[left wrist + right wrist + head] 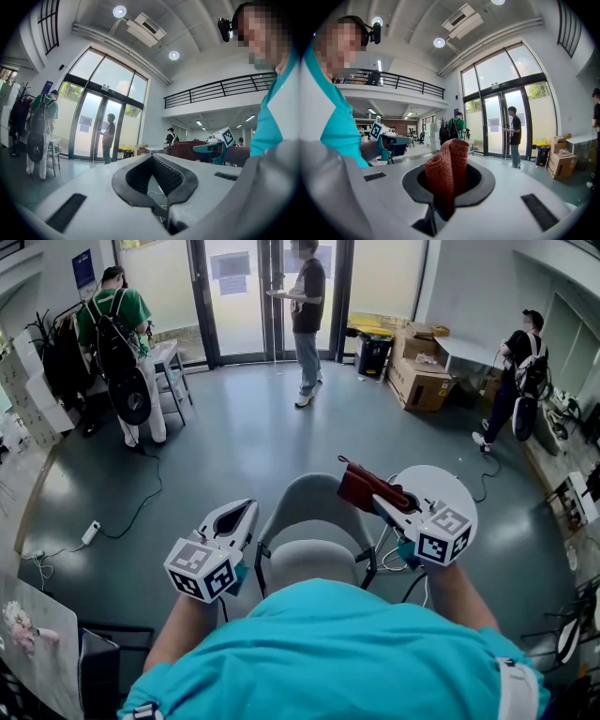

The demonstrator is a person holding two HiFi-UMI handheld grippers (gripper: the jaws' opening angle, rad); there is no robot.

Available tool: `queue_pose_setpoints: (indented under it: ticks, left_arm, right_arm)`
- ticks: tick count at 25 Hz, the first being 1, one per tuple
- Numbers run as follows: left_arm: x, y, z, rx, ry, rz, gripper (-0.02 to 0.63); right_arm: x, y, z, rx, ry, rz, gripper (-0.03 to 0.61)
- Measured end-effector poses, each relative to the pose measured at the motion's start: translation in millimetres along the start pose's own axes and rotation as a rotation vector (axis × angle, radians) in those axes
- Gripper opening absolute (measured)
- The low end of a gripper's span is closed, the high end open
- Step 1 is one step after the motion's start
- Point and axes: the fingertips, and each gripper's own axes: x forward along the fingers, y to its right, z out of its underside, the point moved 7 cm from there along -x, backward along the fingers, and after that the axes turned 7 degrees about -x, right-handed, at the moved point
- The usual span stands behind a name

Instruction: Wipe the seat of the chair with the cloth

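The right gripper's fingers [480, 185] are clamped on the cloth [447, 173], a rust-red knitted piece that stands up between them as a folded roll. The left gripper's fingers [171, 176] stand apart with nothing between them; floor and a bit of cable show through the gap.

Both tools hang in the air in front of the person. The right gripper [389, 505] is up beside a round white surface [431, 482], and the left gripper [234, 519] is on the other side of the chair [309, 498]. The grey seat [314, 561] lies below and between the 2 grippers, untouched, so wiping looks not yet begun.

Likely trouble, as I judge it:

- The cloth is pinched as a narrow roll, not spread. Pressed down like this, only a thin strip would meet the seat, and the hard fingertips might scrape the cushion.
- How deep the grip bites cannot be told. Drag against the seat fabric could pull the roll out of the fingers.
- The curved backrest and the dark frame at both sides hem the seat in. A wide stroke could knock the gripper on them.
- Nothing steadies the chair. A firm push could shift it on the smooth floor, unless the free left gripper braces it.
- The person's own body hides the near edge of the seat in the head view, so that part could be missed.
- Coming down from beside the round surface, the right gripper could clip its rim.
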Motion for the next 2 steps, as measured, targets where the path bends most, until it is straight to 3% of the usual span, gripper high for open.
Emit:
queue_pose_setpoints:
  ticks: [2]
  left_arm:
    - [1.6,0.8,-2.1,0.000,0.002,0.001,0.003]
  right_arm:
    - [-0.5,1.1,-2.0,-0.008,0.000,0.001,0.051]
